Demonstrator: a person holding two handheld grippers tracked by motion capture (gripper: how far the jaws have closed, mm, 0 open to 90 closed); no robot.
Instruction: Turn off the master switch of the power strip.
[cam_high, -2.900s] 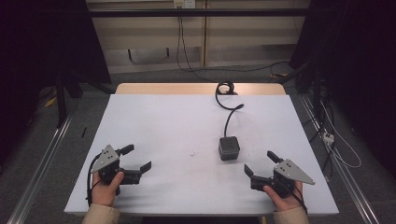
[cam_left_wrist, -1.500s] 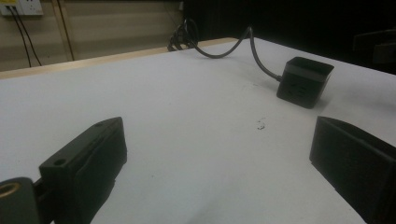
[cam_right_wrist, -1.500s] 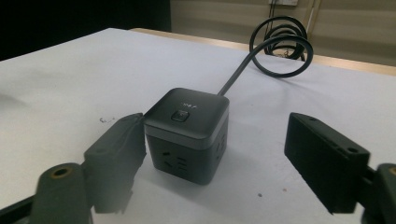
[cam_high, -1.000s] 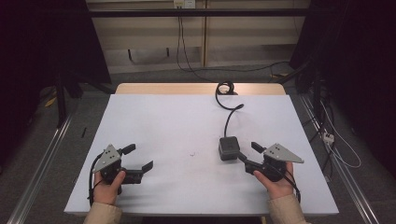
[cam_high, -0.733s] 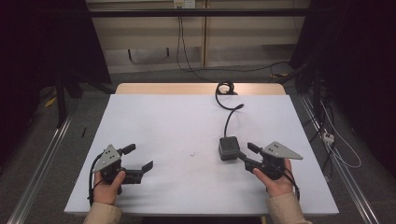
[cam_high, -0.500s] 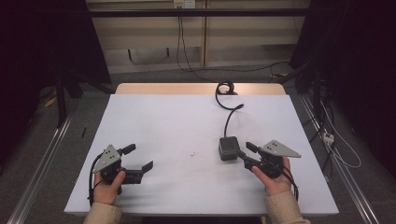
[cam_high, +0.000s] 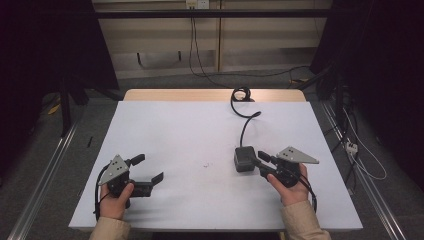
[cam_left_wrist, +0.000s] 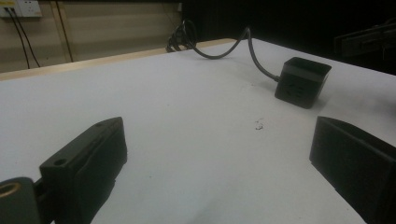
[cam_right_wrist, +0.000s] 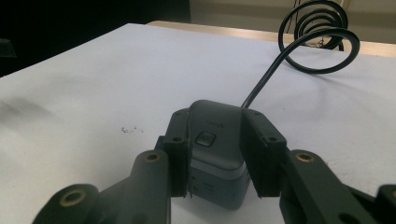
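The right hand-held gripper (cam_high: 256, 160) lies low over the table's right half, nearer the front edge than the back, with its two black jaws closed in on either side of a small dark grey box-shaped device (cam_high: 244, 159). In the right gripper view the jaw pads press against the two flanks of that grey plastic box (cam_right_wrist: 216, 151), whose top carries a small rounded button mark, so the box is pinched between them while it sits on the table. A grey three-cornered plate tops this gripper, and the person's right hand (cam_high: 290, 187) grips it from the front edge, a beige sleeve behind.

From the back of the box a thick black cable (cam_high: 246, 122) runs toward the table's back edge, where it ends in a coil (cam_right_wrist: 317, 28) by the wooden strip of the tabletop.

The left hand-held gripper (cam_high: 149, 168) rests near the front left corner of the white table (cam_high: 170, 130), held in the person's left hand (cam_high: 117, 200). Its jaws stand spread wide apart with nothing between them; in the left gripper view they frame bare white surface, with the box (cam_left_wrist: 301, 81) well beyond them. A few tiny dark specks (cam_high: 206, 163) lie on the table between the two grippers, just left of the box.
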